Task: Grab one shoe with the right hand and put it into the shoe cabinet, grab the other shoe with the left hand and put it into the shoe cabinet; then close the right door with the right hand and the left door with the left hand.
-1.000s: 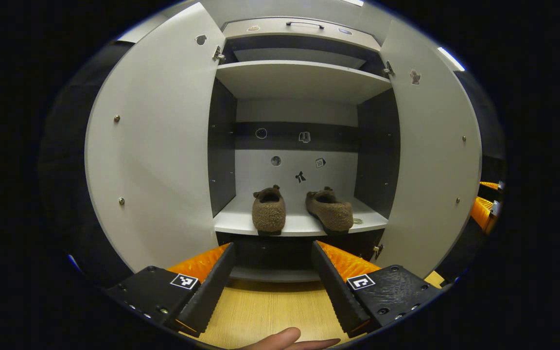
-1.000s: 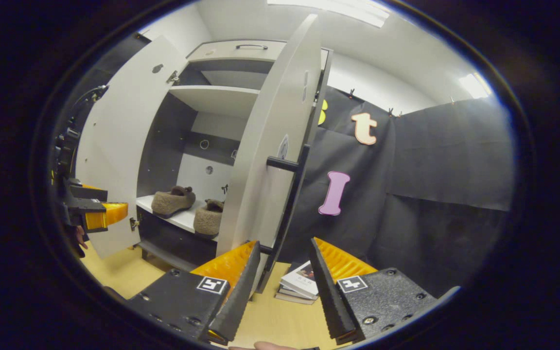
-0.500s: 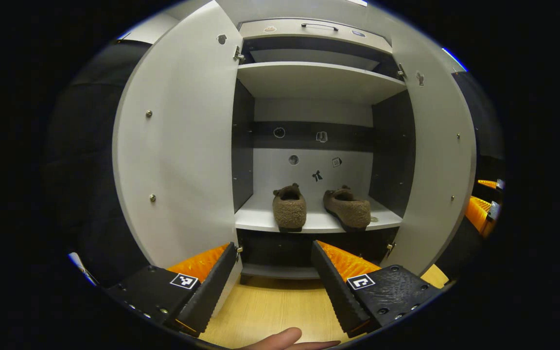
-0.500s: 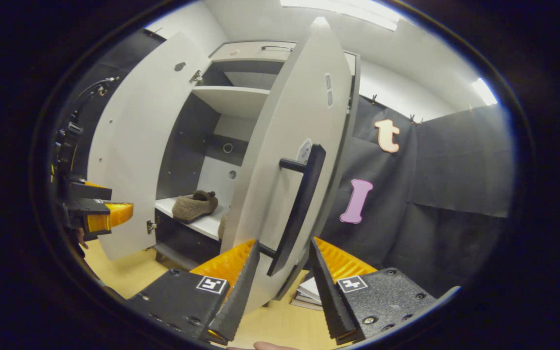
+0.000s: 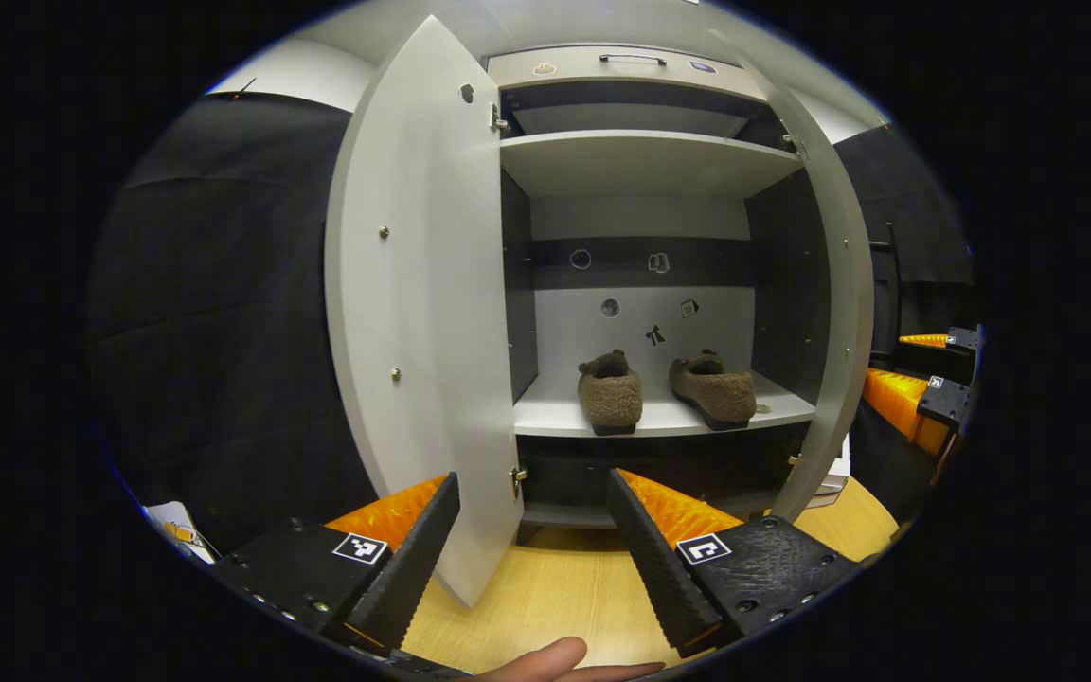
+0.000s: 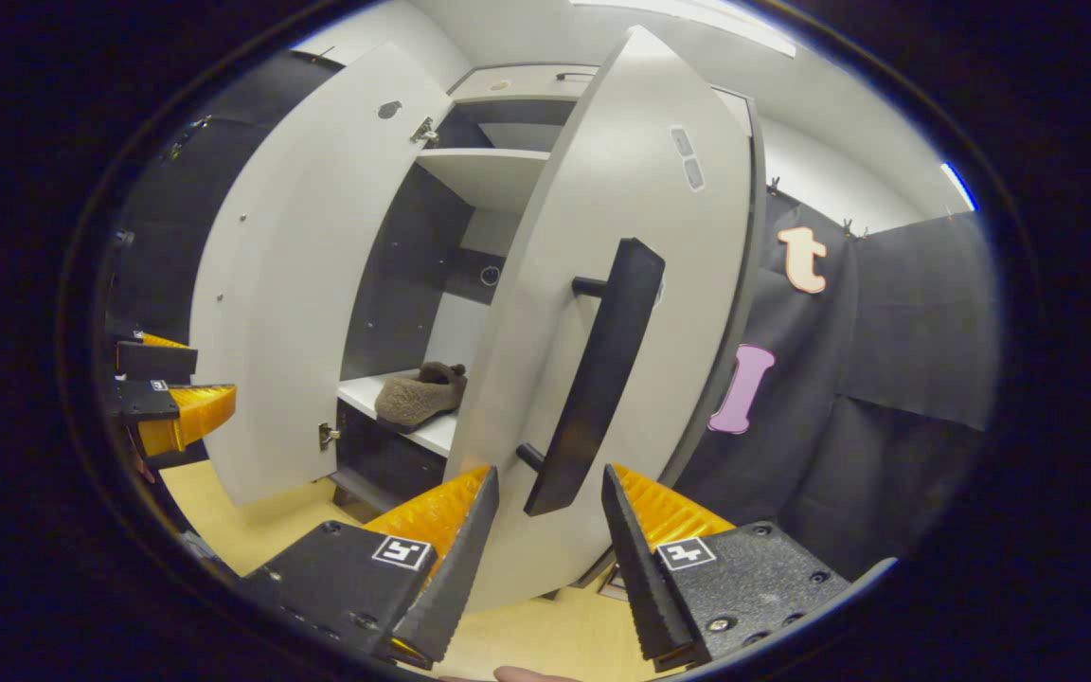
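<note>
While our right gripper [image 6: 545,559] sits with its fingers spread and nothing between them, the dark bar handle [image 6: 598,379] of the right door [image 6: 640,189] rises just ahead of the gap — we cannot tell whether a finger touches the panel. That door stands partly swung in, hiding part of the shoe cabinet [image 6: 498,104]; past its edge we see one brown fuzzy shoe [image 6: 418,396] on the lower shelf.

Our left gripper [image 5: 531,554] is likewise parted and empty, held over the wooden floor [image 5: 555,597], with the bottom corner of the left door [image 5: 413,313] reaching down between its fingers. Beyond it, both shoes — left shoe [image 5: 610,396] and right shoe [image 5: 714,390] — rest side by side, apart, on the white lower shelf [image 5: 555,417], heels toward us.
</note>
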A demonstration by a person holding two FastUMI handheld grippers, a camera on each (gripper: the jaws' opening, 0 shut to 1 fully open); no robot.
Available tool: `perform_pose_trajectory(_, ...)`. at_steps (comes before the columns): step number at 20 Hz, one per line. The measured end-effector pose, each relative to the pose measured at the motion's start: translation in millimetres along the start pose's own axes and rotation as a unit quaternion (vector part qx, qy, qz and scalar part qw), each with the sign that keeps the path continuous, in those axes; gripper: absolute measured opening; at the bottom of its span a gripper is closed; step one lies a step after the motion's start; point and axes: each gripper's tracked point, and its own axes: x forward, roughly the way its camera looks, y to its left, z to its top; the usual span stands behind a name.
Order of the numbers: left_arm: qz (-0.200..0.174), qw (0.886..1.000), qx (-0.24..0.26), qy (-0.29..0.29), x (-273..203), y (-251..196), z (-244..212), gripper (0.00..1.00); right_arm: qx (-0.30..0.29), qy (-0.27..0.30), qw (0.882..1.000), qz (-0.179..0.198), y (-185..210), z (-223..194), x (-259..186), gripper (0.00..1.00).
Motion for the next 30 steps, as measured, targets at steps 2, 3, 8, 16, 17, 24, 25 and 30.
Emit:
perform_pose_trajectory(2,0.009,1.000,0.001,-0.004,-2.4,9.5,2.0,0.95,-0.006,0.005,1.000,0.009,8.0,-3.8,1.8,0.73)
perform_pose_trajectory(3,0.014,1.000,0.000,-0.005,-2.9,14.2,2.4,0.95,-0.006,0.006,1.000,0.015,14.3,-4.0,2.0,0.73)
perform_pose_trajectory(8,0.033,0.999,-0.007,-0.008,-8.0,36.9,3.3,0.95,-0.007,0.015,0.999,0.031,31.9,-6.4,6.6,0.73)
perform_pose_trajectory(16,0.049,0.998,0.005,-0.027,-11.5,70.8,4.0,0.94,-0.027,0.023,0.998,0.055,76.2,-12.2,3.1,0.73)
perform_pose_trajectory(17,0.049,0.998,0.007,-0.031,-11.7,76.0,3.1,0.94,-0.030,0.022,0.998,0.057,83.3,-13.8,1.6,0.73)
perform_pose_trajectory(24,0.050,0.994,0.051,-0.084,-19.9,125.7,17.8,0.96,-0.038,0.030,0.997,0.052,125.3,-23.2,-13.0,0.73)
perform_pose_trajectory(25,0.054,0.993,0.057,-0.089,-20.6,134.7,18.2,0.96,-0.041,0.030,0.997,0.052,129.3,-24.2,-14.0,0.73)
perform_pose_trajectory(30,0.086,0.984,0.112,-0.111,-10.4,166.9,13.1,0.95,-0.062,0.049,0.996,0.052,137.4,-29.2,-18.9,0.73)
